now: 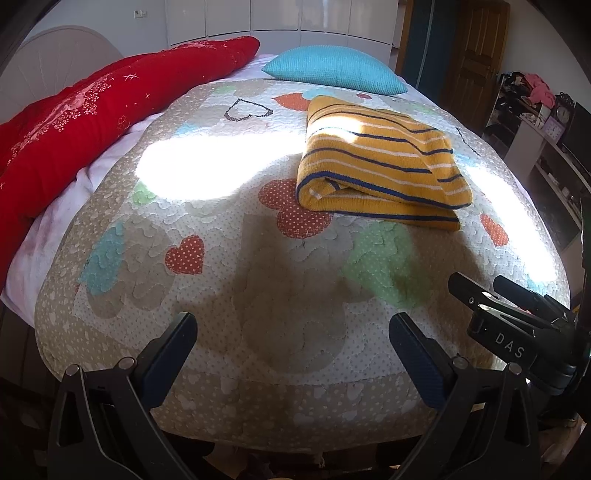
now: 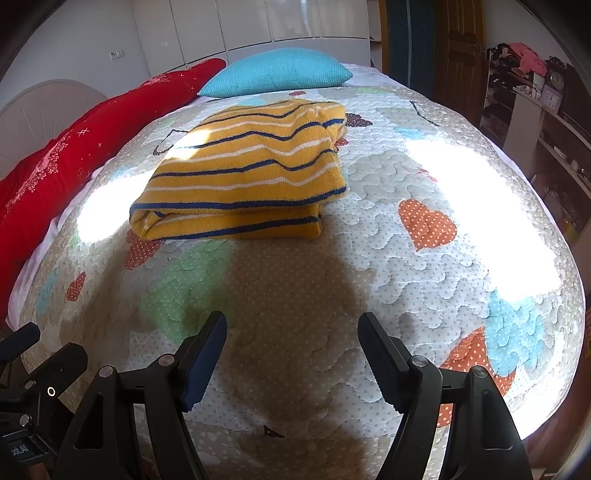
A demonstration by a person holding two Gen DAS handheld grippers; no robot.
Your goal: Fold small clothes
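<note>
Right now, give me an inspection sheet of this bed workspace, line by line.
Surface: quilted heart-pattern bedspread, sunlit patches.
Job's things: yellow striped garment, folded, lying on the bedspread.
Clutter: turquoise pillow and red blanket toward the headboard.
Grippers: left gripper open, empty; right gripper open, empty; both short of the garment.
Cables: nothing seen.
Surroundings: white wardrobe, wooden door, cluttered shelves.

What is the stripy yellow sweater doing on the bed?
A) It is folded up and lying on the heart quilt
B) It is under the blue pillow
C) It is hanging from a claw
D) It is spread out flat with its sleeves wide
A: the yellow knitted sweater with blue and white stripes lies folded in layers on the quilted bedspread with hearts, with nothing gripping it and the turquoise pillow behind it.
</note>
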